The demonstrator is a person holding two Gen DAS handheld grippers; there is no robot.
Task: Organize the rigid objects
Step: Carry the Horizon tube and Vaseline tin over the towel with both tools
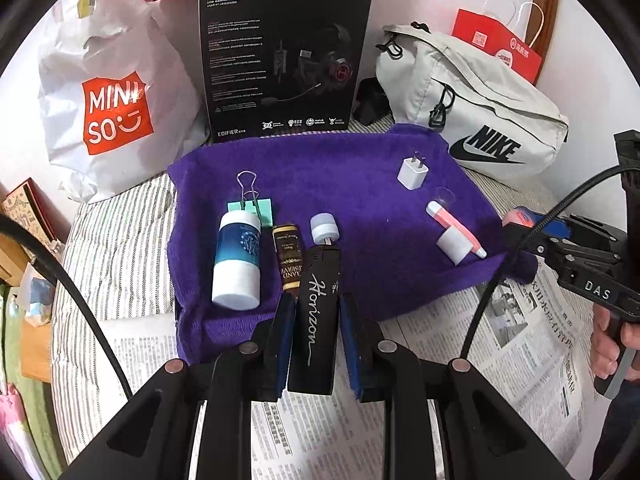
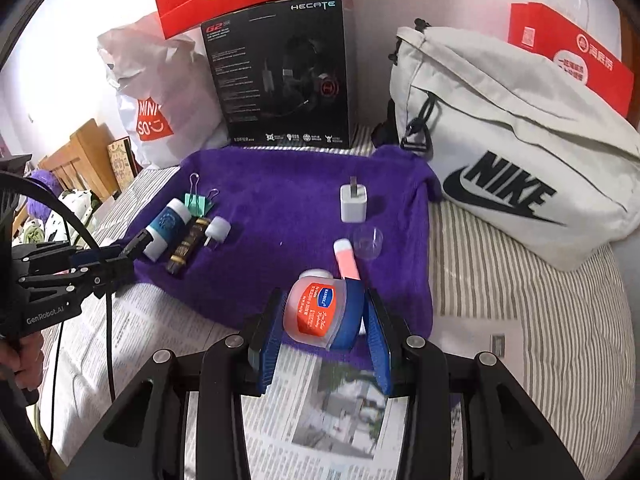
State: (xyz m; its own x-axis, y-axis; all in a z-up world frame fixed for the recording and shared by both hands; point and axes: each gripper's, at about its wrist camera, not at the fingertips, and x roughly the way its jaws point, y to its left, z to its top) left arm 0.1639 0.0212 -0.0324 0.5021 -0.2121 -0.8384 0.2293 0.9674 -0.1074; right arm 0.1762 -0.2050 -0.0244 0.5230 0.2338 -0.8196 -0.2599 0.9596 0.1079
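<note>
A purple towel (image 1: 344, 176) lies on the bed. My left gripper (image 1: 314, 308) is shut on a black "Horizon" lighter (image 1: 316, 320) at the towel's near edge. Beside it lie a blue-white bottle (image 1: 237, 260), a brown tube (image 1: 288, 258), a small white cap piece (image 1: 325, 229) and a green binder clip (image 1: 252, 204). A white charger plug (image 1: 413, 171) and a pink tube (image 1: 454, 226) lie further right. My right gripper (image 2: 320, 320) is shut on an orange-labelled jar with a blue lid (image 2: 320, 312) over the towel's (image 2: 280, 184) near right edge.
A black headset box (image 1: 284, 60), a Miniso bag (image 1: 112, 92) and a white Nike bag (image 1: 472, 100) stand behind the towel. Newspaper (image 1: 500, 340) covers the striped bedding in front. A clear cup (image 2: 368, 242) lies by the pink tube (image 2: 347, 262).
</note>
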